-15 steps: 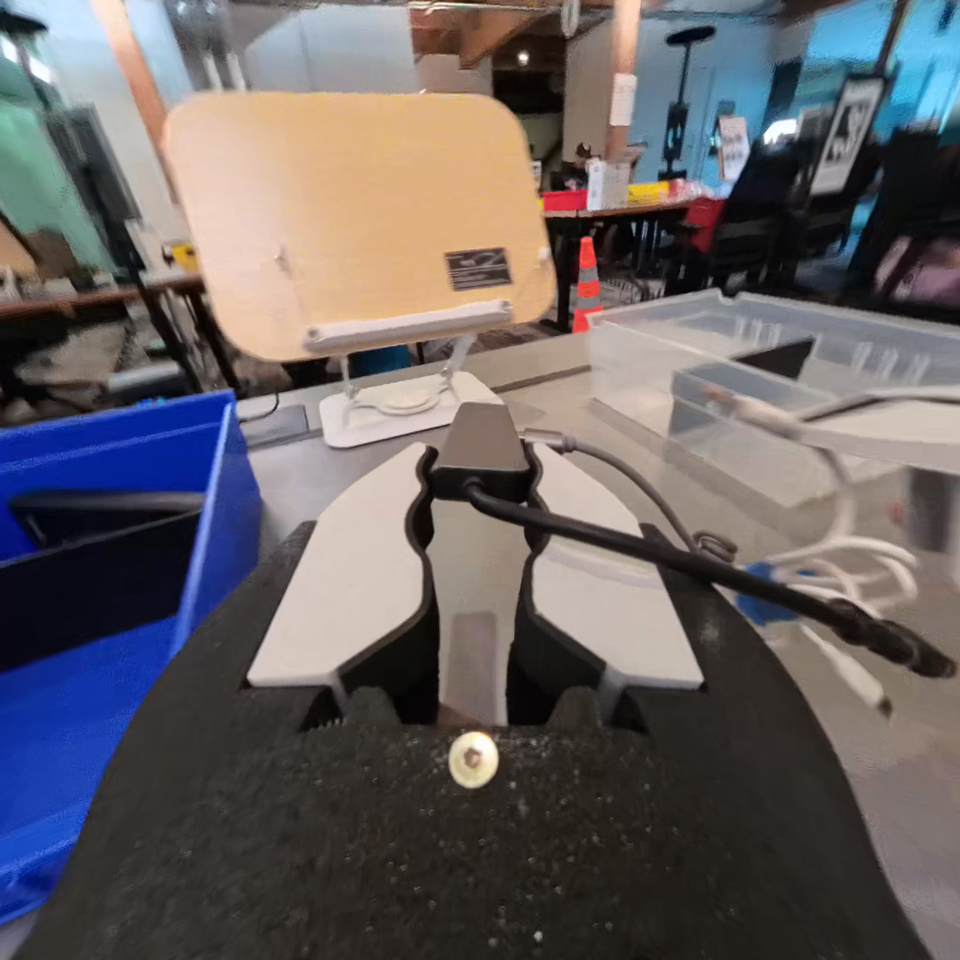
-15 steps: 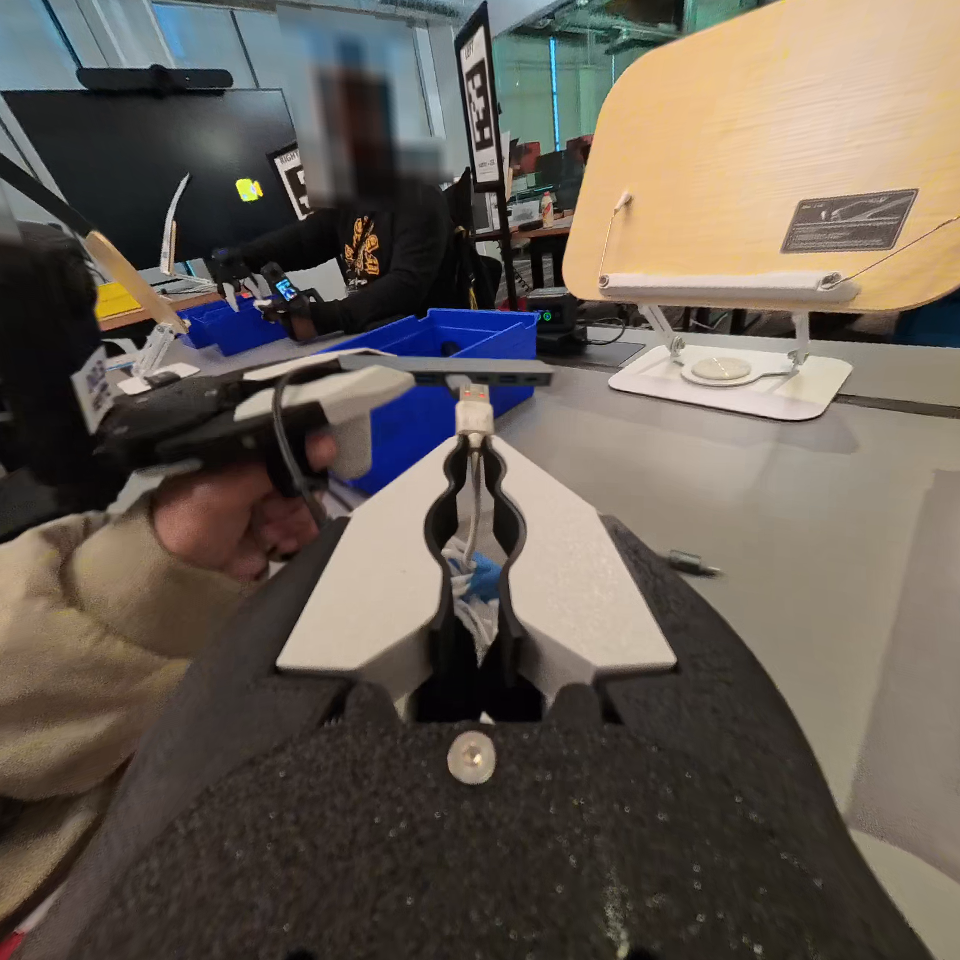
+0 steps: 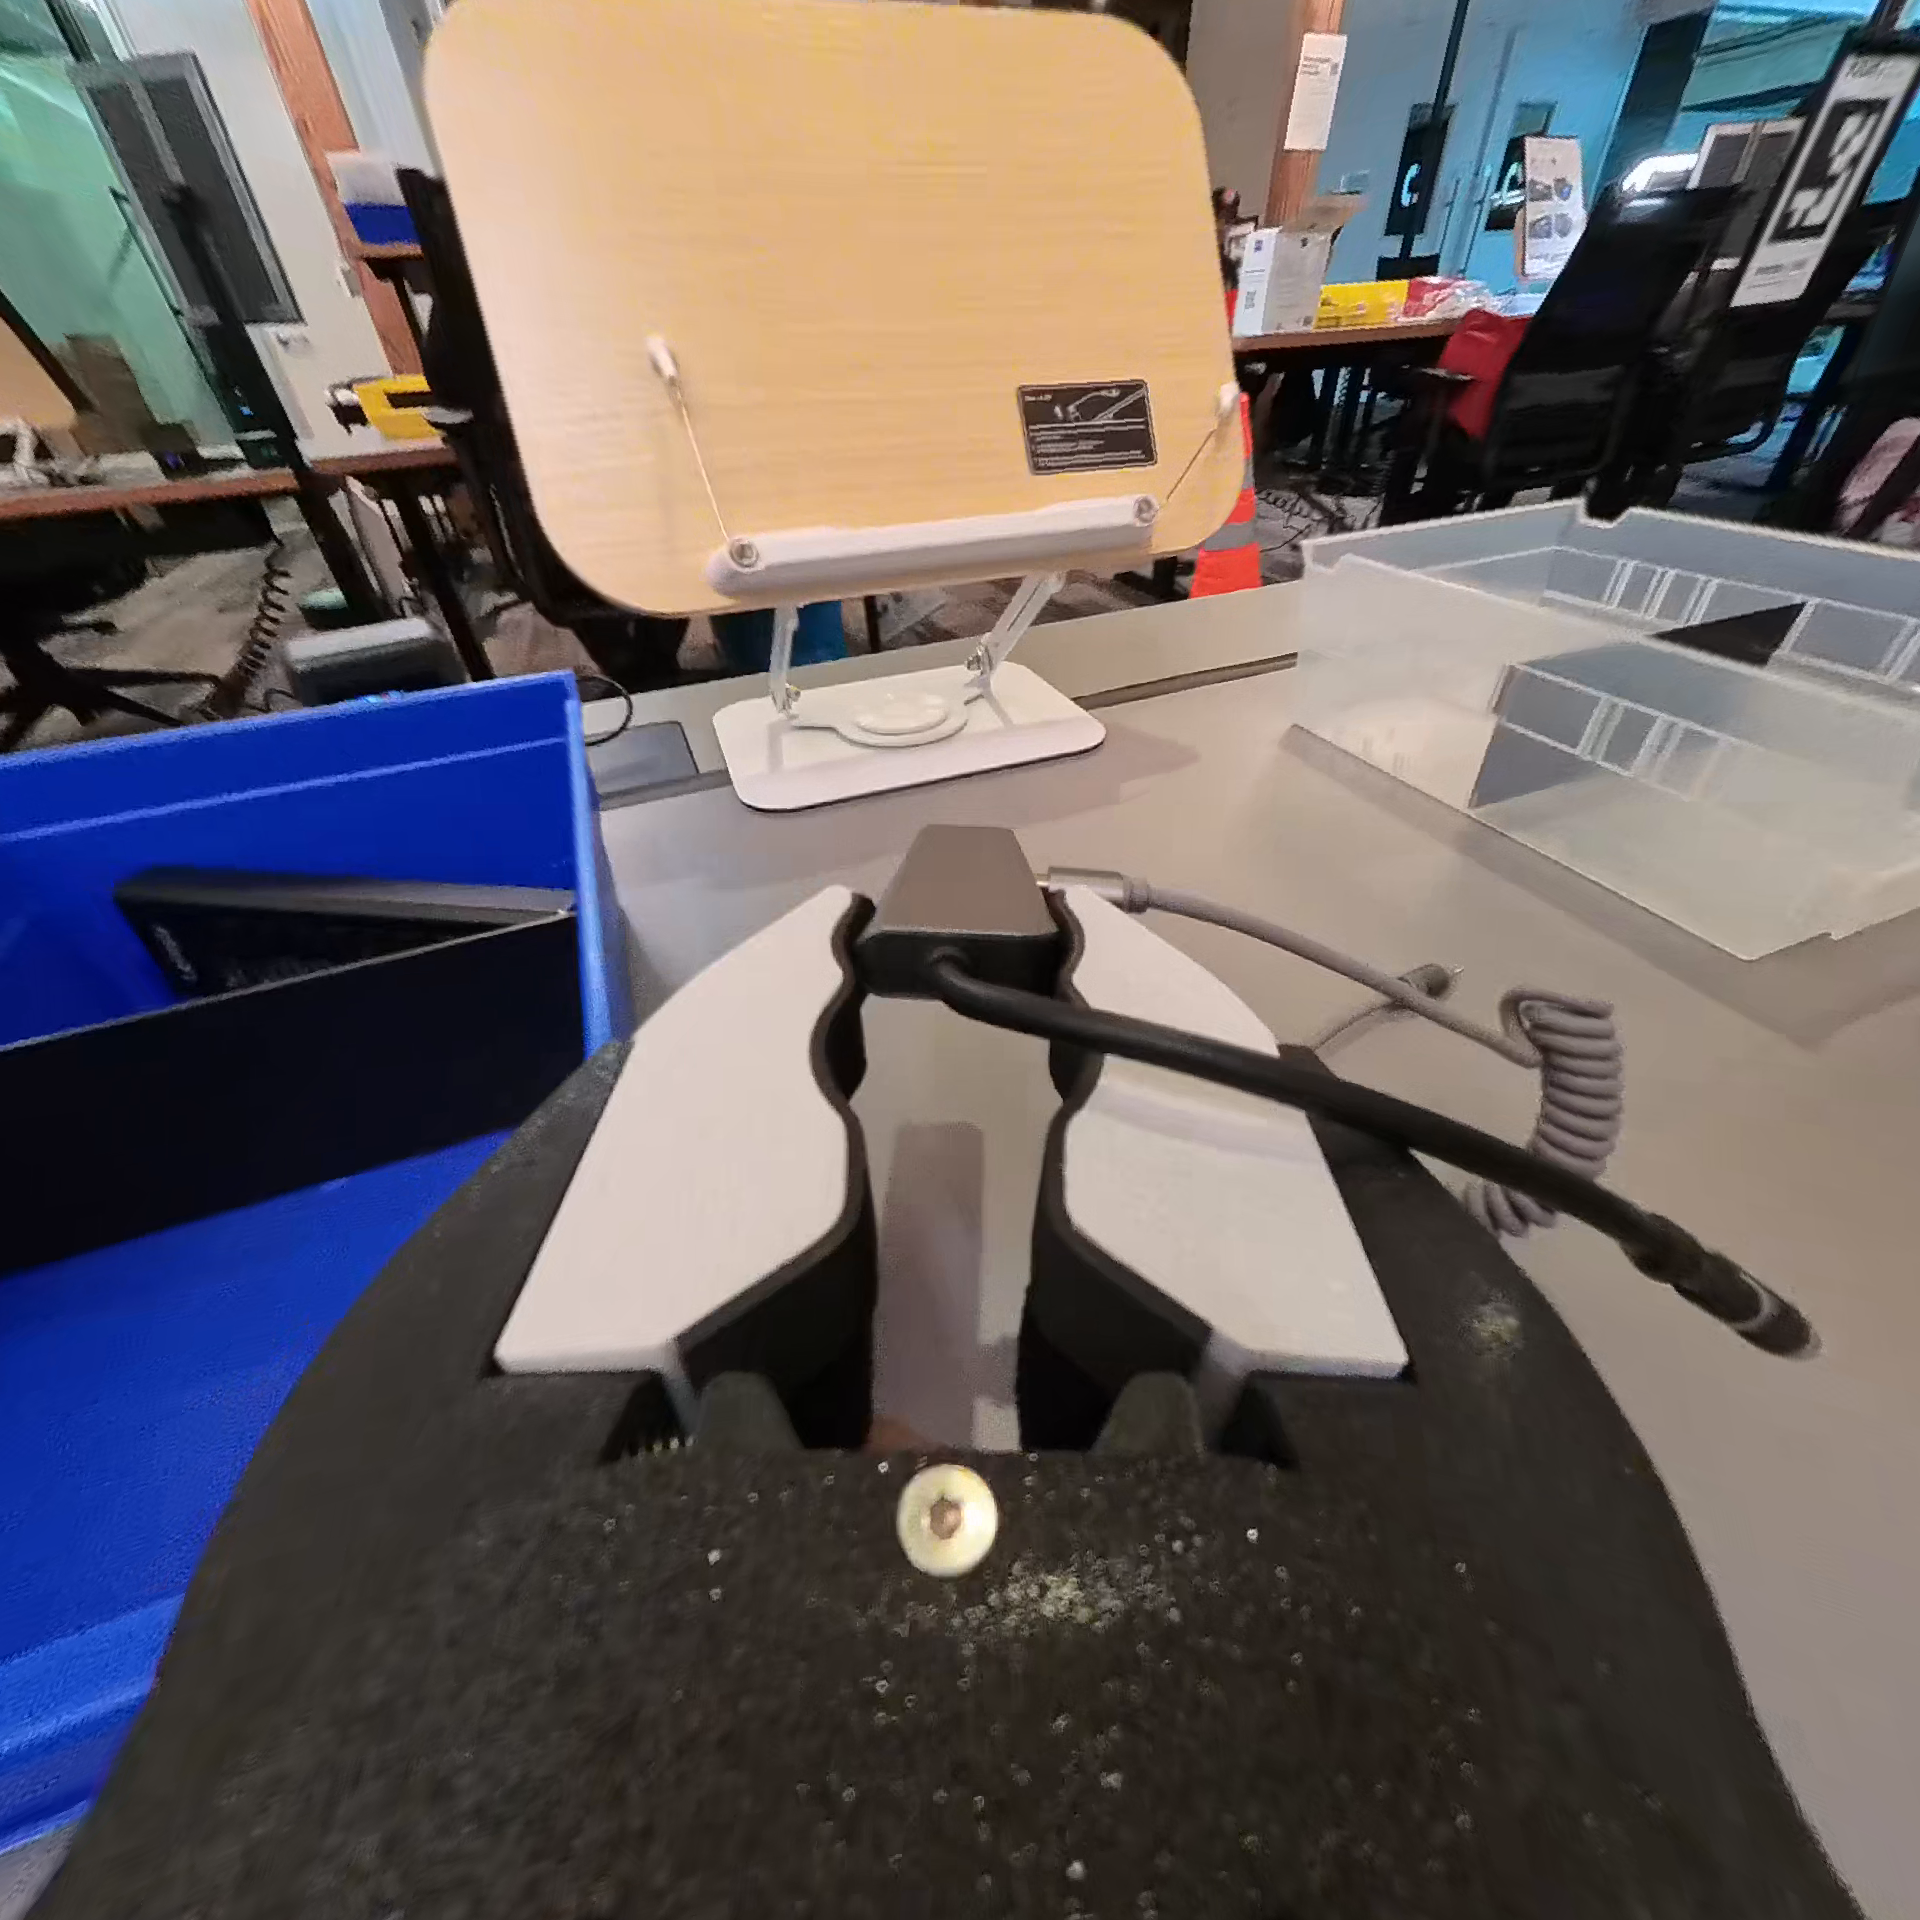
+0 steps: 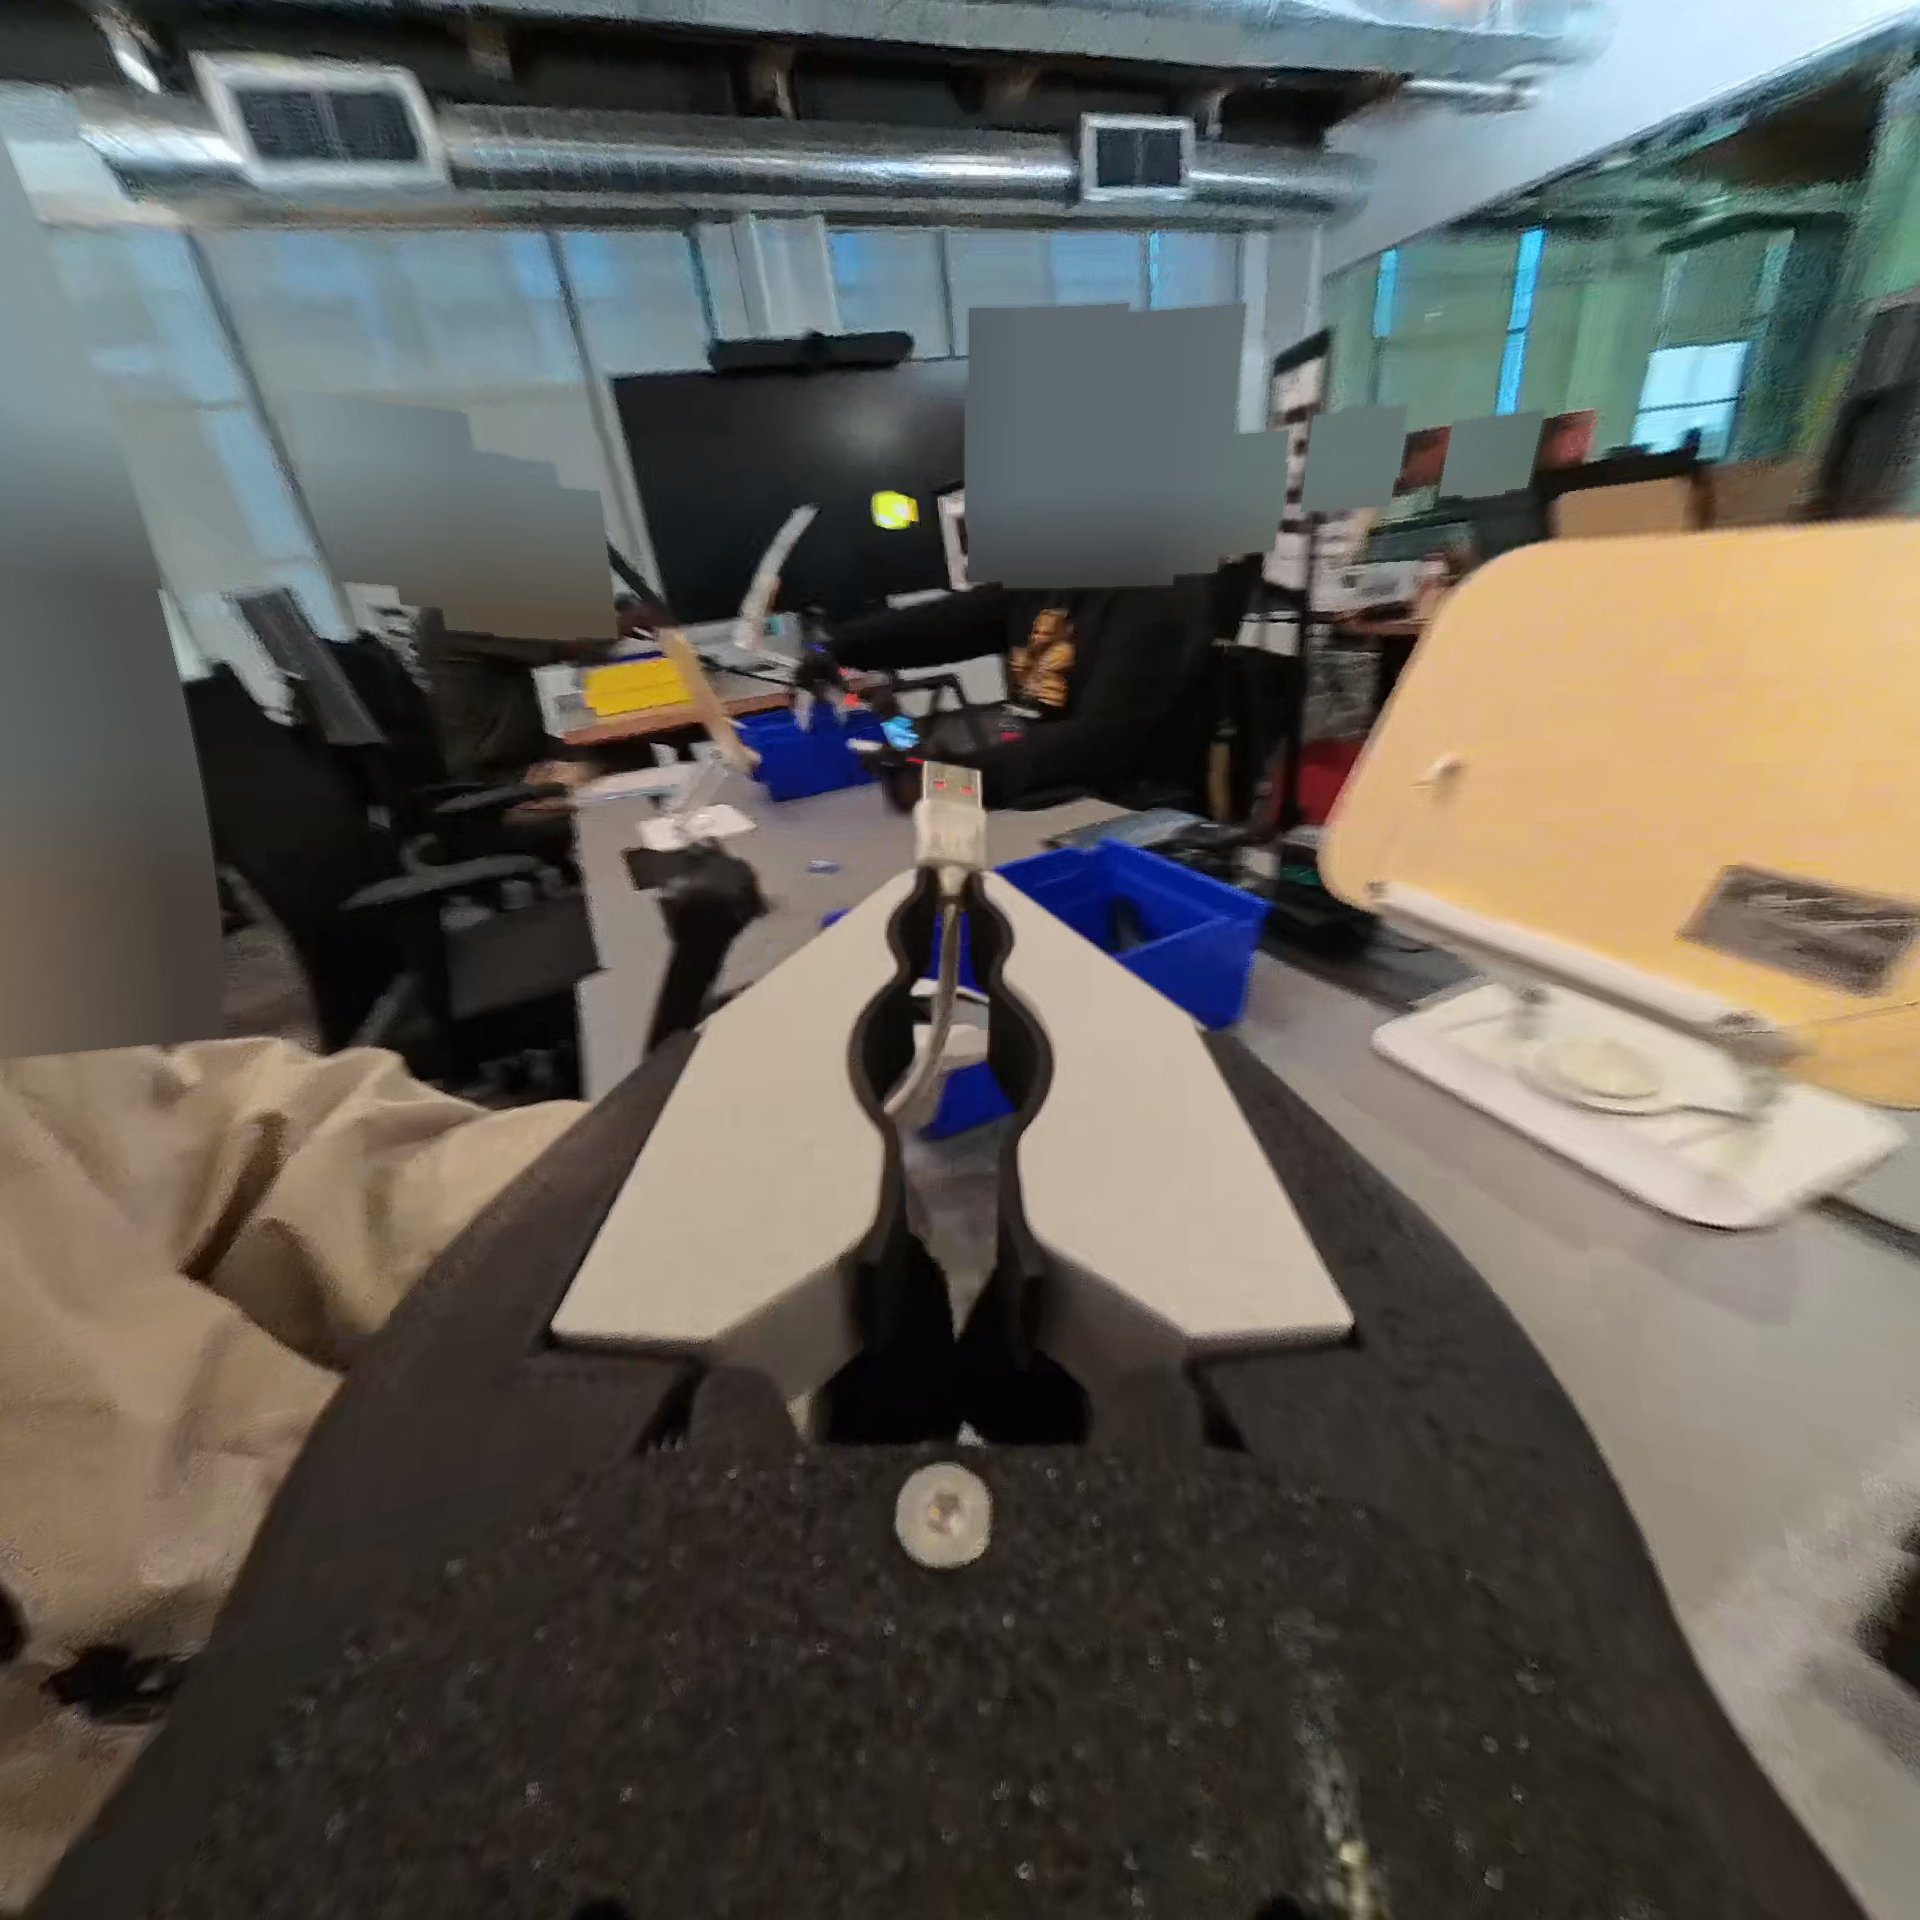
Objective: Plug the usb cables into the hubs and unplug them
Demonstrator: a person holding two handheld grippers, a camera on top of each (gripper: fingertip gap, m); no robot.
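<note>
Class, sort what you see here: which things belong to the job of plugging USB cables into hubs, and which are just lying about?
Part of the job:
- dark hub, held in the left gripper
- white USB plug, held in the right gripper
- grey coiled cable, plugged into the hub

Lying about:
- wooden book stand
- blue bin
- clear plastic tray

left gripper [image 3: 956, 914] clamped, right gripper [image 4: 948, 883] clamped, raised

Daylight is coming through tall windows [image 4: 416, 312]; metal ducts [image 4: 727, 171] are running overhead, and black office chairs [image 4: 468, 883] are standing around cluttered desks [image 3: 156, 494].
</note>
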